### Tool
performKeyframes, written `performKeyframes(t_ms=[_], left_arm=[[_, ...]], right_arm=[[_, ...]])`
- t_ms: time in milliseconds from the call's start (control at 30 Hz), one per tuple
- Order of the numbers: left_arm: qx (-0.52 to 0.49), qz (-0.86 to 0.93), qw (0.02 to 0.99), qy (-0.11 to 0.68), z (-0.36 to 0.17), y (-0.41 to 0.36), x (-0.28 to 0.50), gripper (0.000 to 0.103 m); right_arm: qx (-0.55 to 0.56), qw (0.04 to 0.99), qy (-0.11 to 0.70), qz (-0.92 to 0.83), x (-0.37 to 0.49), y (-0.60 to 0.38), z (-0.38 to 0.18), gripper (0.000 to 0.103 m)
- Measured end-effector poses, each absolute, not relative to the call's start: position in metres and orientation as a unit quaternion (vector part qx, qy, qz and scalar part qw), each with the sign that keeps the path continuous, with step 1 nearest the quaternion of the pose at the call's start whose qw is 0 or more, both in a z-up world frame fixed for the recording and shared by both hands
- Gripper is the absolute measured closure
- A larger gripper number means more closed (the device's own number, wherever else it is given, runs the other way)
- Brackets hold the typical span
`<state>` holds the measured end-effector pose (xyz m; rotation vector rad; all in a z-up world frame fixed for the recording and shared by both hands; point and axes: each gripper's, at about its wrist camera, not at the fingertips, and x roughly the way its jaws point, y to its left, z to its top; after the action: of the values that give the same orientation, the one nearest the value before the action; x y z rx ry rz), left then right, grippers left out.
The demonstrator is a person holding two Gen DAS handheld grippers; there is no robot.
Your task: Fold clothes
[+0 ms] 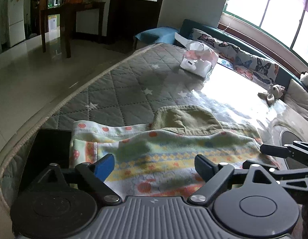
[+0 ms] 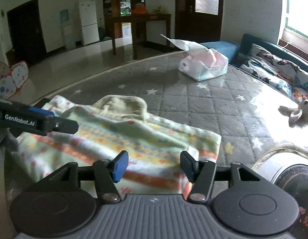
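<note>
A patterned cloth (image 1: 154, 155) with orange dots, yellow and blue bands lies folded on the grey quilted bed, also seen in the right wrist view as the patterned cloth (image 2: 118, 139). An olive corduroy garment (image 1: 185, 119) lies just beyond it, partly under its far edge; the same olive garment (image 2: 122, 105) shows in the other view. My left gripper (image 1: 154, 165) hovers open over the cloth's near part, nothing between its fingers. My right gripper (image 2: 152, 165) is open too, above the cloth's near right corner.
A black phone-like slab (image 1: 48, 151) lies left of the cloth near the mattress edge (image 1: 54, 103). A tissue pack (image 2: 203, 63) sits further up the bed, a small plush toy (image 2: 297, 111) at right, butterfly pillows (image 1: 243, 59) along the window. A round metal object (image 2: 289, 171) lies near right.
</note>
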<state>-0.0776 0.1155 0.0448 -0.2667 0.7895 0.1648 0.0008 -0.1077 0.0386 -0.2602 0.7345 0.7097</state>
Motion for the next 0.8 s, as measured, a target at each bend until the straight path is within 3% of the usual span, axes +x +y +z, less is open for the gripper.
performKeyframes(t_ms=[167, 800], left_arm=[[-0.123, 0.086, 0.915, 0.375, 0.049, 0.110, -0.093, 0.002], [-0.076, 0.076, 0.920, 0.376, 0.035, 0.090, -0.132, 0.002]], right_arm=[[-0.130, 0.861, 0.344, 0.350, -0.014, -0.108, 0.041, 0.040], [-0.103, 0.861, 0.360, 0.345, -0.006, -0.090, 0.029, 0.040]])
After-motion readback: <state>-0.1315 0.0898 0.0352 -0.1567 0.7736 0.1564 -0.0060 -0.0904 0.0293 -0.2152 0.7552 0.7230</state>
